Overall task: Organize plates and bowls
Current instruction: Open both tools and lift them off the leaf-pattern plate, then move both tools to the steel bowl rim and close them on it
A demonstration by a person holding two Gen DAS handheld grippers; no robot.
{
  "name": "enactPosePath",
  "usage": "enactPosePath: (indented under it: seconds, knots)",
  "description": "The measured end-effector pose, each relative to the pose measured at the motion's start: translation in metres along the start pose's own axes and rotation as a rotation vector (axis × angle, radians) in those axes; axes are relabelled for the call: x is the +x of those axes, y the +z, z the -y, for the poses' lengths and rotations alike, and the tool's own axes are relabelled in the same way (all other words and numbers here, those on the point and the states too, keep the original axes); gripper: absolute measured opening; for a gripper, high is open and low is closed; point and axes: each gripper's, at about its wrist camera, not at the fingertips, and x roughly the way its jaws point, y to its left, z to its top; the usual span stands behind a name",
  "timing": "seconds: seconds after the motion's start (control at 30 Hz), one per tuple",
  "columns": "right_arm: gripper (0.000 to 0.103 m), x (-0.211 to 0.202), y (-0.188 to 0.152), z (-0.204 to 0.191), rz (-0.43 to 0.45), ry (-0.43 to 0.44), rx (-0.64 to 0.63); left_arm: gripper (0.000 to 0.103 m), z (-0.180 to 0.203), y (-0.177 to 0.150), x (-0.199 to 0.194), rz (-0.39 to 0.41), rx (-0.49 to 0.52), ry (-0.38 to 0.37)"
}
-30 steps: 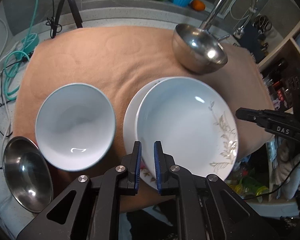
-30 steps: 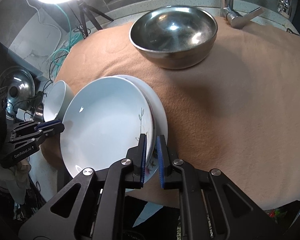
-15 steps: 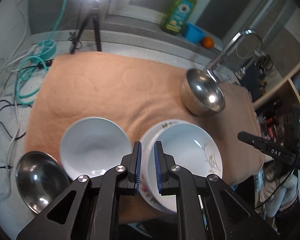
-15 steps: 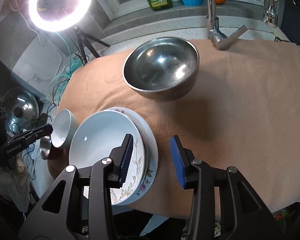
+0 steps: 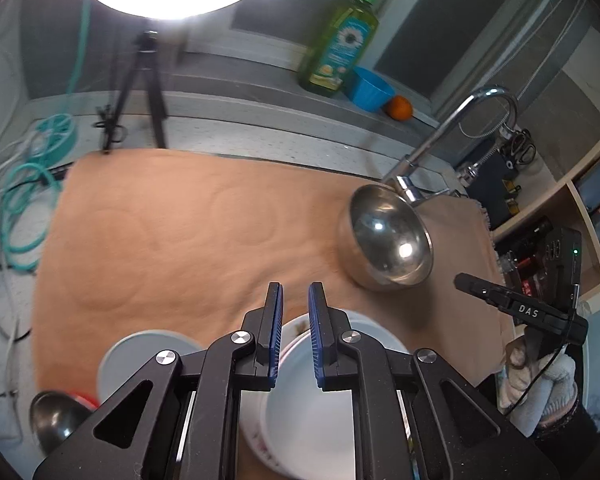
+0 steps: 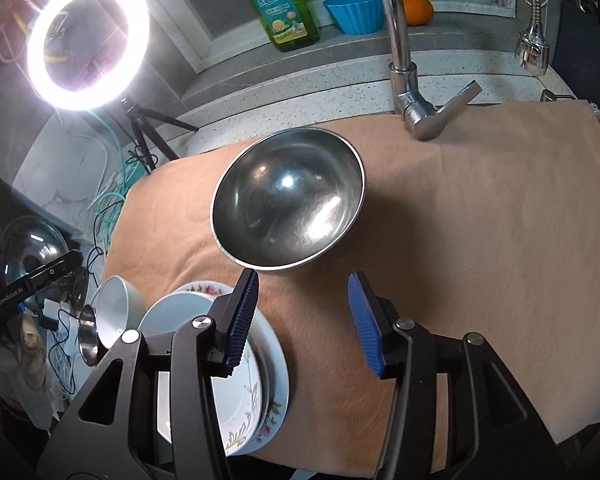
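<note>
A white deep plate [image 5: 316, 416] rests stacked on a floral plate [image 6: 278, 396] at the near edge of the orange cloth [image 5: 188, 232]. A white bowl [image 5: 140, 356] stands left of the stack; it also shows in the right wrist view [image 6: 116, 312]. A large steel bowl [image 6: 288, 200] sits toward the tap, seen too in the left wrist view [image 5: 388, 240]. My left gripper [image 5: 294, 336] is shut and empty, raised above the plates. My right gripper [image 6: 304, 320] is open and empty, just right of the stack and in front of the steel bowl.
A small steel bowl [image 5: 56, 416] lies off the cloth's left corner. A tap [image 6: 404, 64] stands behind the cloth. A ring light on a tripod [image 6: 88, 36], a soap bottle [image 6: 280, 0], a blue cup [image 6: 356, 10] and an orange [image 6: 418, 8] line the back. Cables [image 5: 24, 184] lie left.
Both grippers have pulled back and up from the plate stack. My right gripper let go of the plate rim and opened wide. The left stayed shut.
</note>
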Motion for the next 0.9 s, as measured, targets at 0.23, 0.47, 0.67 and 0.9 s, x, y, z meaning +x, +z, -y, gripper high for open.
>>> enactPosePath:
  seconds: [0.23,0.47,0.67,0.9]
  knots:
    - [0.049,0.023,0.019,0.020,-0.035,0.011,0.058,0.012,0.032,0.024,0.049,-0.066,0.039,-0.045]
    - [0.049,0.040,0.033,0.034,-0.061,0.032,0.097,0.019,0.039,0.042,0.082,-0.116,0.039,-0.051]
    - [0.049,0.052,0.042,0.042,-0.077,0.048,0.117,0.019,0.040,0.049,0.102,-0.148,0.035,-0.039]
    - [0.046,0.065,0.049,0.043,-0.110,0.059,0.112,0.019,0.039,0.055,0.120,-0.185,0.027,-0.046]
